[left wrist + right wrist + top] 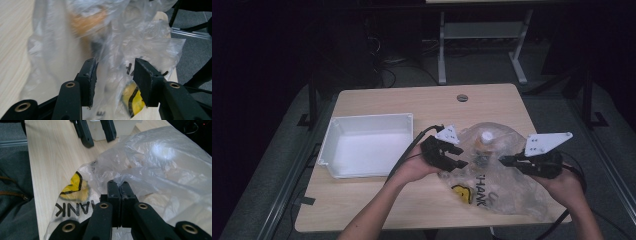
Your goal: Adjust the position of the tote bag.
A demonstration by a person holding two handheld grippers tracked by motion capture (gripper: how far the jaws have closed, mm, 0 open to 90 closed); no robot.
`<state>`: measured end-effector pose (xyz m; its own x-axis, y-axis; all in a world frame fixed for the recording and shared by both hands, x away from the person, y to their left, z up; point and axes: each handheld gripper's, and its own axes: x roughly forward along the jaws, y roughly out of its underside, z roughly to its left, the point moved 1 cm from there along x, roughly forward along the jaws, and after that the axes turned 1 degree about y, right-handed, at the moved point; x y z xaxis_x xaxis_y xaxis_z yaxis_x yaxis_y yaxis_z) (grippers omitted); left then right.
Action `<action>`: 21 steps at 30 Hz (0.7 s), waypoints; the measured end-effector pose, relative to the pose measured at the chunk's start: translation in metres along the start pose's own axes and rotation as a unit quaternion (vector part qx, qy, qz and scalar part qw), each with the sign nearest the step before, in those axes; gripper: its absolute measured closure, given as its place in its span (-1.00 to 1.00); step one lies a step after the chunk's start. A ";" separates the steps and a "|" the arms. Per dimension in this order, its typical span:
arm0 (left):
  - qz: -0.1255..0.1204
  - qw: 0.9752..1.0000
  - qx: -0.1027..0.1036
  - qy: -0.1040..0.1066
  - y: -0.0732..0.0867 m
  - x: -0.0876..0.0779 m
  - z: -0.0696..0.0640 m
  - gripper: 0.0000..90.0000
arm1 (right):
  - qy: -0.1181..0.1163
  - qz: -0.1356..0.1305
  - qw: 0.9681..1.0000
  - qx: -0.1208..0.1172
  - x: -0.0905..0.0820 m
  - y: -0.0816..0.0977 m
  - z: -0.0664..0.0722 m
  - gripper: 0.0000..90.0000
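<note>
Clear plastic bag [492, 170] lies crumpled on the bench [377, 200], between both grippers. The right gripper [121, 188] has its fingers clenched on a fold; the left gripper [115, 75] stands released, with film directly ahead of its fingers.

Left tool [113, 75] parted before plastic bag [75, 50] holding something orange, blurred.

Clear plastic bag [155, 157] — black block letters "ANK" legible in right gripper view, "HANK" in high view; yellow smiley sign [75, 186] printed just beside the lettering.
</note>
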<state>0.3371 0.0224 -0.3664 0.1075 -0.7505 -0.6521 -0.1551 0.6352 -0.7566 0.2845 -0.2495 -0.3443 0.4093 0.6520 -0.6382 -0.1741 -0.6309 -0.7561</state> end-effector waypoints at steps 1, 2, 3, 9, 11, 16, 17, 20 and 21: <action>-0.002 1.000 0.001 0.002 -0.001 0.002 -0.002 0.16 | -0.002 0.001 1.000 -0.004 0.001 -0.002 0.000 0.96; -0.004 1.000 0.002 0.004 -0.001 0.002 -0.002 0.16 | -0.003 0.001 1.000 -0.007 0.003 -0.005 0.000 0.96; -0.010 1.000 0.000 0.008 -0.002 0.004 -0.004 0.16 | -0.004 0.001 1.000 -0.007 0.004 -0.006 -0.001 0.96; -0.030 0.999 0.000 0.027 -0.008 0.012 -0.011 0.16 | -0.015 -0.004 1.000 -0.014 0.012 -0.017 -0.003 0.96; -0.033 0.999 0.000 0.033 -0.009 0.014 -0.012 0.16 | -0.018 -0.005 1.000 -0.015 0.014 -0.019 -0.003 0.96; -0.041 0.998 0.004 0.037 -0.016 0.022 -0.017 0.17 | -0.027 -0.012 0.999 -0.020 0.017 -0.026 -0.002 0.96; -0.044 0.998 0.002 0.038 -0.017 0.023 -0.017 0.18 | -0.028 -0.013 0.999 -0.019 0.017 -0.026 -0.002 0.96; -0.059 0.997 -0.004 0.055 -0.021 0.025 -0.016 0.26 | -0.031 -0.019 0.999 -0.020 0.017 -0.024 -0.001 0.96; -0.062 0.997 -0.008 0.056 -0.023 0.027 -0.015 0.29 | -0.033 -0.021 0.999 -0.018 0.016 -0.023 0.000 0.96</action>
<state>0.3286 -0.0146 -0.3660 0.0169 -0.8388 -0.5442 -0.1634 0.5346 -0.8291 0.2955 -0.2243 -0.3373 0.3555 0.7041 -0.6148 -0.1253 -0.6159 -0.7778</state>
